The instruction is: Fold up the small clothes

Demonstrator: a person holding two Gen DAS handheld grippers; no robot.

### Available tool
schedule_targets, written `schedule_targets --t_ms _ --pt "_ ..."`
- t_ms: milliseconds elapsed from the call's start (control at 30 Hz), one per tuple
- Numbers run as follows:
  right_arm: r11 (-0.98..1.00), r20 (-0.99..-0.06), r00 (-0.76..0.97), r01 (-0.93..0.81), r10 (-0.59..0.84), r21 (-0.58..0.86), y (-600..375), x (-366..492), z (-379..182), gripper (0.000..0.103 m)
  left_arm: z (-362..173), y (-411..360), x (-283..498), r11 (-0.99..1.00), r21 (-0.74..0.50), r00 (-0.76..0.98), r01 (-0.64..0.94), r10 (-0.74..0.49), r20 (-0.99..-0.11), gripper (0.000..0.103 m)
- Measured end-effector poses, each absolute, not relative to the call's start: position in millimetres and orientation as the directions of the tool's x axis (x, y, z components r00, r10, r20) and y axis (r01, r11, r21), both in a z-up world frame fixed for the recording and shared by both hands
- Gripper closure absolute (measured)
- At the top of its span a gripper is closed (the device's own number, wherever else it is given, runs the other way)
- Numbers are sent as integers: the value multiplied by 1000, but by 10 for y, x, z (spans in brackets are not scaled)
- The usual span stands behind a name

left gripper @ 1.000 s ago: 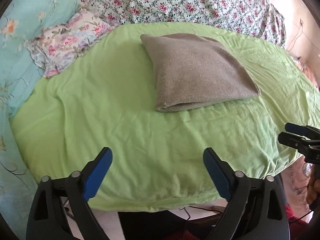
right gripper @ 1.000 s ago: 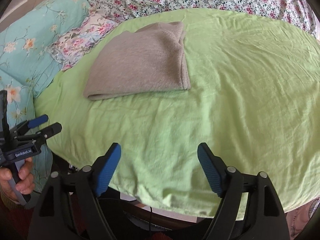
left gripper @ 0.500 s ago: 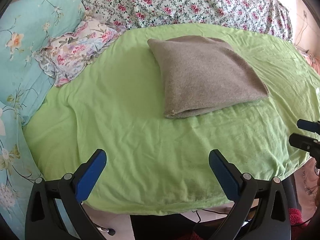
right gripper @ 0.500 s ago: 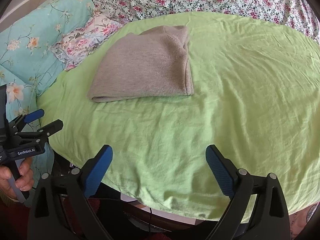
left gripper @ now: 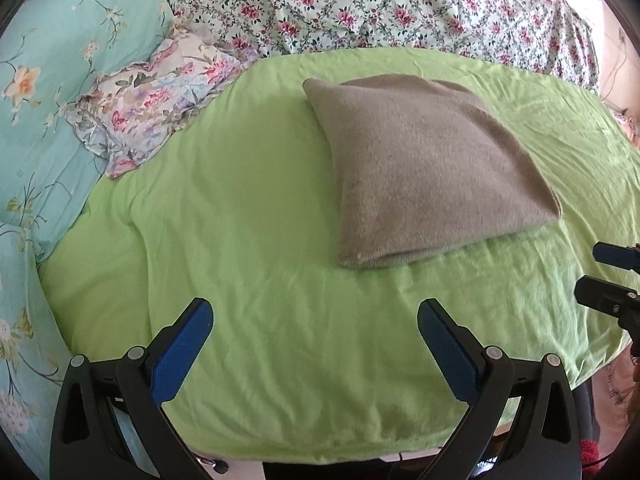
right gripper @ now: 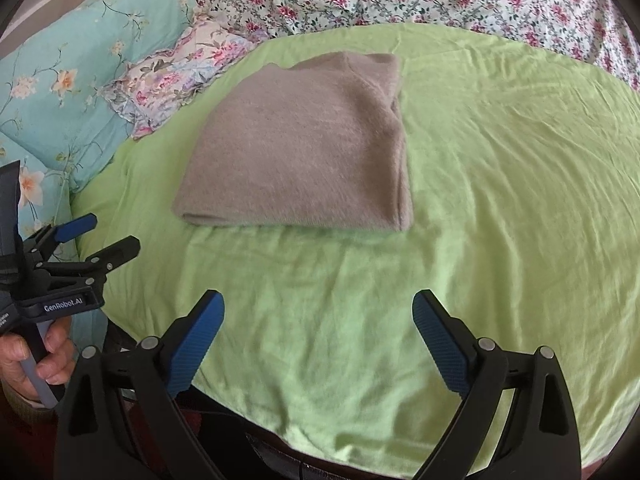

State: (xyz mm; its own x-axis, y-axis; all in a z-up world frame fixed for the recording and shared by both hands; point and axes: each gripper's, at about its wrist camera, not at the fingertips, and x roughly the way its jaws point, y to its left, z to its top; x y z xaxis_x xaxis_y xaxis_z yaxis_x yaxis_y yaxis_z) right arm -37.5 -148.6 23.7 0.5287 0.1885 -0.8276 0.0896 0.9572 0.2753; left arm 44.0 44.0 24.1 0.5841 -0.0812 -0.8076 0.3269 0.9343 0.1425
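The folded garment (left gripper: 432,168) lies on the sheet (left gripper: 248,240), pillows (left gripper: 156,96) to its left, a bedspread (left gripper: 380,4) behind.

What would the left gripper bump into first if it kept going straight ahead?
Probably the green sheet. The left gripper is open, tilted down toward bare sheet, so it would likely touch that first. The folded grey garment lies farther ahead and a bit right; depth is hard to judge here.

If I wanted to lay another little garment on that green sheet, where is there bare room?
Bare green sheet lies right of the folded grey garment, and between it and the open left gripper and open right gripper. The far left is crowded: a frilled floral pillow meets the sheet's edge there.
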Motion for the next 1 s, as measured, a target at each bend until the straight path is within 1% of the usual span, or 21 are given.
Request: schedule_targets --t_ms 200,367,400,500,600,633,667,767,900,933,967,1000 --pt "956 -808 559 87 186 280 -1616 -105 337 8 313 419 647 940 119 597 320 -103 -796 1" --pt "939 -762 619 112 191 326 -1879 233 463 8 354 407 962 947 97 605 305 -114 -788 1" --pt "935 -748 635 110 196 338 -1944 327 480 8 364 398 1050 950 89 606 300 -118 -787 1" --pt "928 -743 646 146 173 343 -2129 625 479 8 389 365 1275 953 58 599 298 -139 -789 1" --pt "907 -726 661 165 191 389 -2327 961 440 9 395 313 1512 956 20 586 293 -163 -794 1" --pt "902 -725 661 172 192 396 -2374 1051 426 14 386 289 1594 957 8 579 291 -169 -798 1" --pt "895 -725 660 181 197 408 -2433 1168 396 21 373 271 1687 957 -8 572 290 -180 -800 1" --pt "865 -730 646 217 220 453 -2607 1540 257 32 299 192 1929 959 -42 544 280 -195 -817 1" --pt "846 -746 617 235 250 479 -2732 2052 14 34 196 124 2230 961 -67 522 268 -204 -828 1" --pt "844 -752 606 236 260 482 -2739 2146 -53 37 173 114 2295 960 -84 516 268 -216 -829 1" --pt "838 -759 587 235 281 493 -2736 2258 -145 64 148 101 2352 958 -106 505 265 -232 -831 0" --pt "830 -761 574 232 304 507 -2728 2308 -194 86 132 89 2398 958 -119 497 262 -240 -834 0"
